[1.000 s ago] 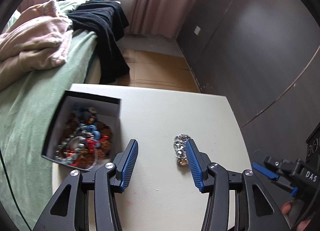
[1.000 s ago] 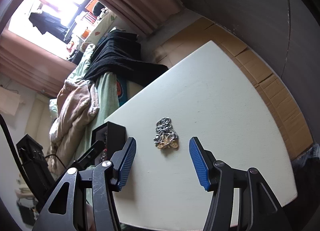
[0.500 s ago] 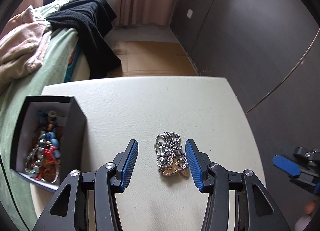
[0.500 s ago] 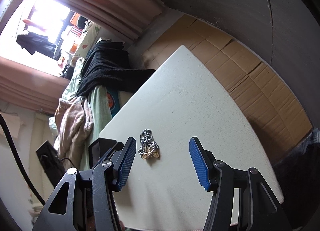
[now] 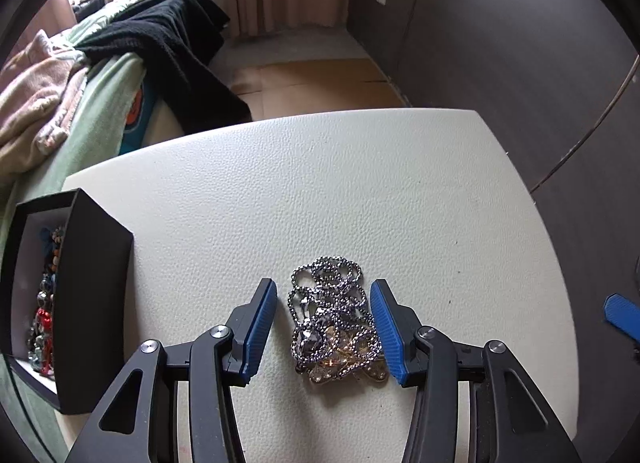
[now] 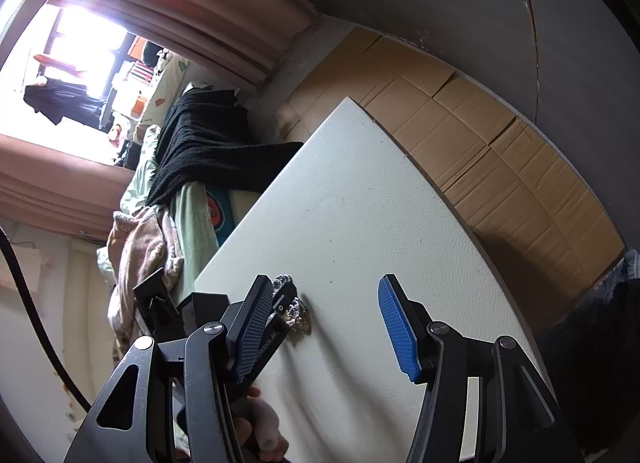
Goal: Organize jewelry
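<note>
Spread right gripper (image 6: pixel 324 327) above white table (image 6: pixel 360 223)

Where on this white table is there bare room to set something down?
The table is bare beyond the chain pile to its far edge, and right of the pile toward the dark wall. It is crowded at the near left, where the black jewelry box sits, and between the left gripper fingers.

Table (image 5: pixel 360 191) ahead of my left gripper (image 5: pixel 323 327) open; chain pile (image 5: pixel 332 323) fills the gap; box (image 5: pixel 96 283) blocks left.
</note>
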The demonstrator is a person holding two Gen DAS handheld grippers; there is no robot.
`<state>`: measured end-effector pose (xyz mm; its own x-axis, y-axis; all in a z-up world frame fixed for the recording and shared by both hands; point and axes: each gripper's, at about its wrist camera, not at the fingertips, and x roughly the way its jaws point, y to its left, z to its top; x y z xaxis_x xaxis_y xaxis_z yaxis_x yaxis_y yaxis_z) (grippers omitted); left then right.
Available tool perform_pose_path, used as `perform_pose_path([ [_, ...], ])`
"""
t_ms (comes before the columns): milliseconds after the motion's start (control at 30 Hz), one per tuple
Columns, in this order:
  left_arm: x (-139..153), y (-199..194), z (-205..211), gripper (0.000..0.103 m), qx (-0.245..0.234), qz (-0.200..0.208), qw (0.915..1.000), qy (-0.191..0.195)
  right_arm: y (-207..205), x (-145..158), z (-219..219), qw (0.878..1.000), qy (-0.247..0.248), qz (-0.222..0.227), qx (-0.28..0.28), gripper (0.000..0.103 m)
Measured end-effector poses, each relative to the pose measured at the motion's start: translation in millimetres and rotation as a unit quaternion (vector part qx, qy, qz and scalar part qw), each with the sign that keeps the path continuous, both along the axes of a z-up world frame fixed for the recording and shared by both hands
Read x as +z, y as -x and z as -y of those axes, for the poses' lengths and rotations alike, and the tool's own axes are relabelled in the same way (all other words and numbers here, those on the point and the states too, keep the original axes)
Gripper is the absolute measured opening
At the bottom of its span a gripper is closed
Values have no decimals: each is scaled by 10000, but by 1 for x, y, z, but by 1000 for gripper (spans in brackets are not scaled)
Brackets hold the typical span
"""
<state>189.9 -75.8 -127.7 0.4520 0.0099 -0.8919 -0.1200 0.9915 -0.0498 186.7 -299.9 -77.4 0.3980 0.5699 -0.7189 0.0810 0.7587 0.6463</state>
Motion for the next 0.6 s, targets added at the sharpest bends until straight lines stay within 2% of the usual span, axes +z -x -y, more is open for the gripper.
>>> perform_pose_path([
  [100, 0, 4, 4, 42, -89, -24, 9998, -155, -1, 0, 1, 10000, 2, -21, -15, 56],
  [167, 1, 7, 2, 27, -109, -57, 9998, -138, -2, -1, 0, 10000, 18, -33, -26, 56],
  [233, 2, 10, -4, 22, -117, -53, 9999, -6, -2, -2, -2, 10000, 34, -59, -25, 56],
  [367, 5, 17, -17, 19, -63, -50, 9994, 349, 0, -6, -7, 9999, 83, -116, 5, 56],
  [600, 39, 41, -35, 19, 23, 388, 9962, 779, 5, -7, -18, 9997, 190, -106, 126, 56],
])
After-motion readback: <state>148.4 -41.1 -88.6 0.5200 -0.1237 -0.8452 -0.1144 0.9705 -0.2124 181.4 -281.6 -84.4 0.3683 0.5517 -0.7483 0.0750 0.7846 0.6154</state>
